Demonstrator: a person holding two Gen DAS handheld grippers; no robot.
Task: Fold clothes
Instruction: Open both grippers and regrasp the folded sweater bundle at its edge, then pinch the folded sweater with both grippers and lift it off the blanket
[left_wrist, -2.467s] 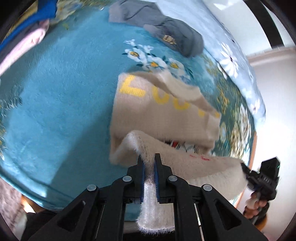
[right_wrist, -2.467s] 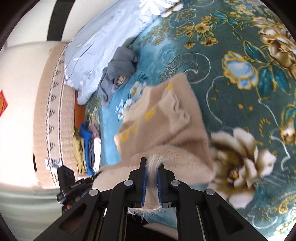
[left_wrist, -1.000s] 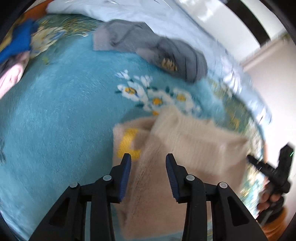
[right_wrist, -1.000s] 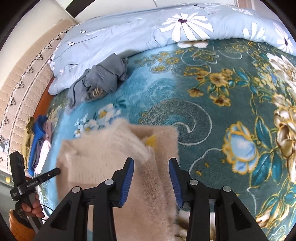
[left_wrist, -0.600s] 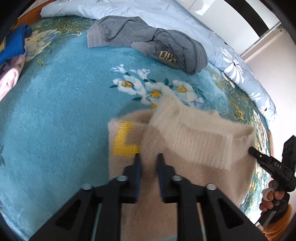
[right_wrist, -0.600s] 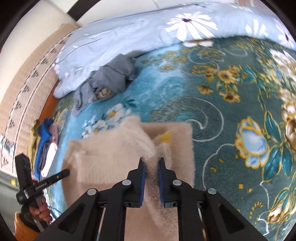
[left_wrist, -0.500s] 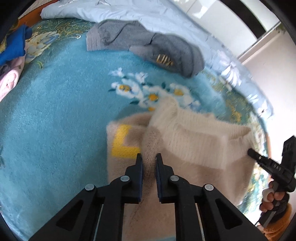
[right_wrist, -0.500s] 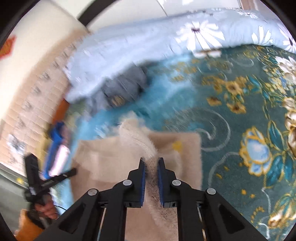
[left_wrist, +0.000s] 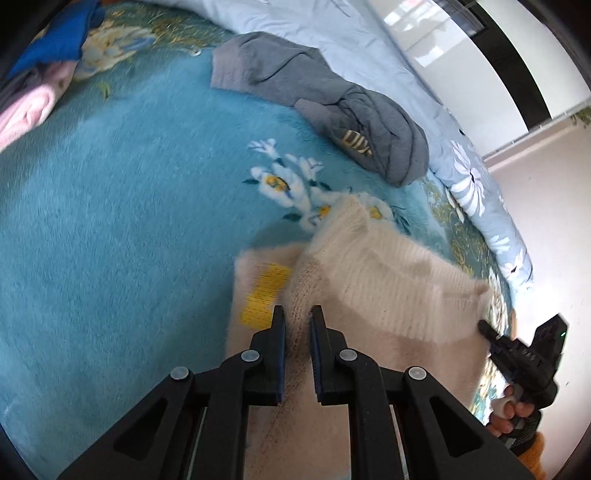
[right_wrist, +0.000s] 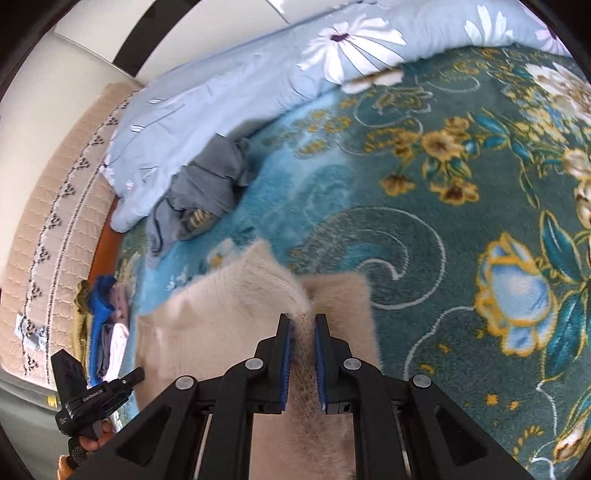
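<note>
A fuzzy cream sweater (left_wrist: 373, 280) lies folded on the teal floral blanket (left_wrist: 110, 229) near the bed's front edge. The left gripper (left_wrist: 296, 325) pinches a raised fold of it between its jaws; the right gripper (right_wrist: 303, 330) is clamped on another fold. A crumpled gray garment (left_wrist: 325, 96) lies near the light-blue quilt (right_wrist: 229, 96); folded clothes (right_wrist: 107, 332) are stacked at the bed's far edge.

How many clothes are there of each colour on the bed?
Beige sweater: 1
Grey garment: 1
Blue garment: 1
Pink garment: 1
Total: 4 that can be told apart; the side pile may hide more.
</note>
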